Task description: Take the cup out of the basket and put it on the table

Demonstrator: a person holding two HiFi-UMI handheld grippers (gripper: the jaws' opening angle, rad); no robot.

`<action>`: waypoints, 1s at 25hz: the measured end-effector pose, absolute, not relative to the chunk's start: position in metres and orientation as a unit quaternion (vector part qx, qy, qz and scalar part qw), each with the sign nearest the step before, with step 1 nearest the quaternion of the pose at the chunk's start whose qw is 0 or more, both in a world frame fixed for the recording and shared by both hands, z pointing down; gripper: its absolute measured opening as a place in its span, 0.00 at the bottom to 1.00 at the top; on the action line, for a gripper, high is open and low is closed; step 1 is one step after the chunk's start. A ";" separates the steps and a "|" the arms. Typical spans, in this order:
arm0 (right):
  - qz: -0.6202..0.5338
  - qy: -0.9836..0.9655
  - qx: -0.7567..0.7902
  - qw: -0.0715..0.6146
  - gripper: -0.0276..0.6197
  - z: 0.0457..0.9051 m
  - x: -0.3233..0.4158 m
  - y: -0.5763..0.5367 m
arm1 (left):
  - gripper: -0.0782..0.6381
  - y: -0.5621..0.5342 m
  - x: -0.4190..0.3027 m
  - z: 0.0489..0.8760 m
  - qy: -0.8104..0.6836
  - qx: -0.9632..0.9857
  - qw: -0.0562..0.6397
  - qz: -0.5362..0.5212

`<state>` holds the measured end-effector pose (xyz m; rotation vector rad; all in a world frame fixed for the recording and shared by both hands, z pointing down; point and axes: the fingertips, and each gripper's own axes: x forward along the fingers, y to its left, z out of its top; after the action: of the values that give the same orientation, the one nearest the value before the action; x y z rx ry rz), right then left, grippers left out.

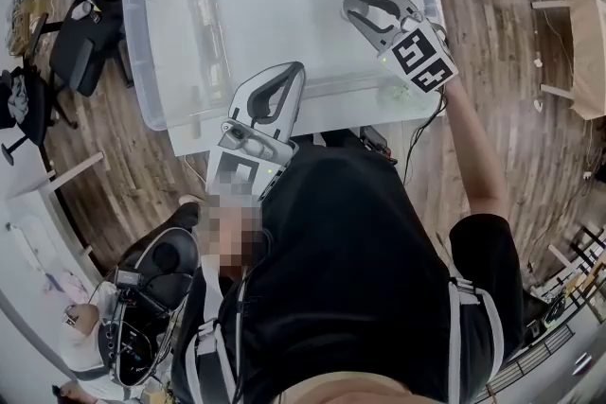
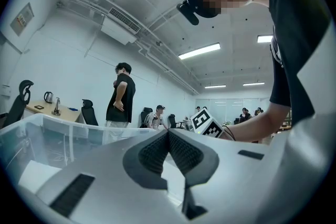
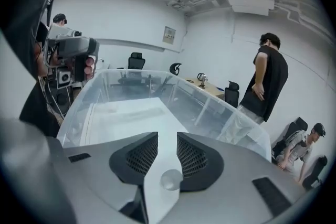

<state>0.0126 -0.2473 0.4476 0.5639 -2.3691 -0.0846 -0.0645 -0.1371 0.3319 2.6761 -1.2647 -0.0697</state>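
Note:
A large clear plastic tub [image 1: 151, 33], the basket here, stands in front of me with a white bottom. My right gripper [image 1: 367, 5] hovers over its right side, and its jaws stand open with a gap between the pads [image 3: 142, 155]. Low in that gap lies a small clear round thing [image 3: 170, 180], perhaps the cup; the pads do not press on it. In the head view a faint clear object [image 1: 396, 93] shows by the tub's near right corner. My left gripper [image 1: 295, 69] is at the tub's near edge, tilted upward, shut with its pads [image 2: 181, 152] touching and nothing held.
Wooden floor surrounds the tub. Office chairs [image 1: 80, 52] stand to the left and a light wooden table [image 1: 582, 52] to the right. A person in black [image 3: 268, 81] stands beyond the tub's far side, with seated people behind. A desk with a kettle [image 2: 48, 97] is at the wall.

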 end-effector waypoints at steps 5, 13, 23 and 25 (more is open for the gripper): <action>-0.030 -0.900 0.199 0.387 0.22 0.477 0.010 -0.259 | 0.13 -0.139 -0.067 0.333 -0.424 0.901 0.093 -0.021; -0.025 -0.874 0.152 0.461 0.23 0.534 0.010 -0.262 | 0.13 -0.142 -0.072 0.334 -0.425 0.900 0.095 -0.018; 0.004 -0.833 0.123 0.539 0.24 0.593 0.019 -0.265 | 0.13 -0.148 -0.074 0.337 -0.420 0.902 0.100 -0.017; 0.017 -0.825 0.125 0.550 0.24 0.603 0.021 -0.266 | 0.13 -0.150 -0.076 0.338 -0.420 0.901 0.103 -0.018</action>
<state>0.0214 -0.2656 0.6027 0.2968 -1.9531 0.0392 -0.0762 -0.1497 0.3384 2.6599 -1.2394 -0.0524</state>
